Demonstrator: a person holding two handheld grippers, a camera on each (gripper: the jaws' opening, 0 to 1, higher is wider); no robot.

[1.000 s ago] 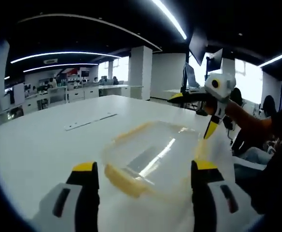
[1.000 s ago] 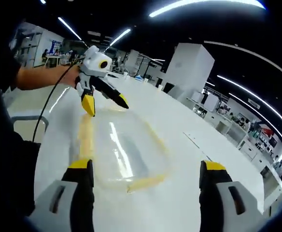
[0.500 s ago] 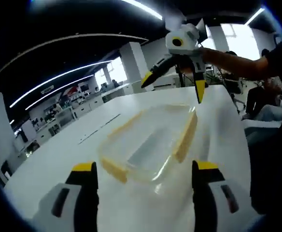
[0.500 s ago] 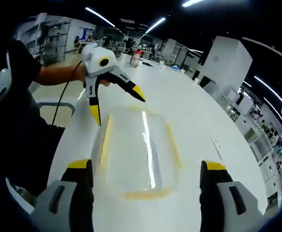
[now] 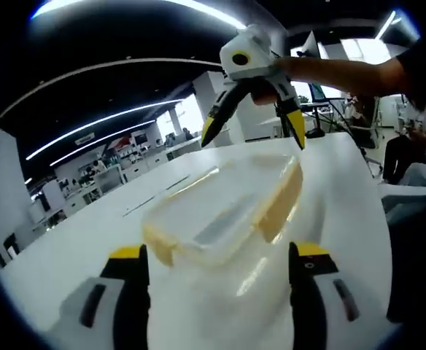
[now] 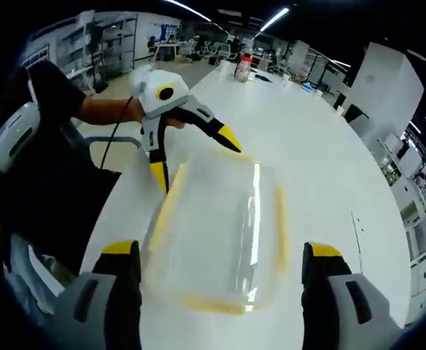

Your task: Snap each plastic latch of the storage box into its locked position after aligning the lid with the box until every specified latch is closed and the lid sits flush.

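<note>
A clear plastic storage box [image 5: 220, 204] with its lid on lies on the white table [image 5: 74, 248]. Yellow latches show along one long side [image 5: 282, 197] and at the near end [image 5: 158, 248]. My left gripper [image 5: 220, 251] is open, just short of the box's near end. In that view the right gripper [image 5: 253, 137] hangs open over the far end. From the right gripper view the box [image 6: 224, 233] lies lengthwise between my open right gripper [image 6: 222, 251] jaws, with yellow latches on both long sides [image 6: 165, 208]. The left gripper [image 6: 195, 159] stands open at the far end.
A person in dark clothes [image 6: 45, 189] stands at the table's edge beside a grey chair frame [image 6: 114, 146]. A thin metal strip [image 5: 151, 204] lies on the table past the box. Desks, pillars and shelves are far behind.
Both cameras have swung round and risen relative to the box. Each gripper now sits closer to its end of the box, and both stay open. The box itself has not visibly moved.
</note>
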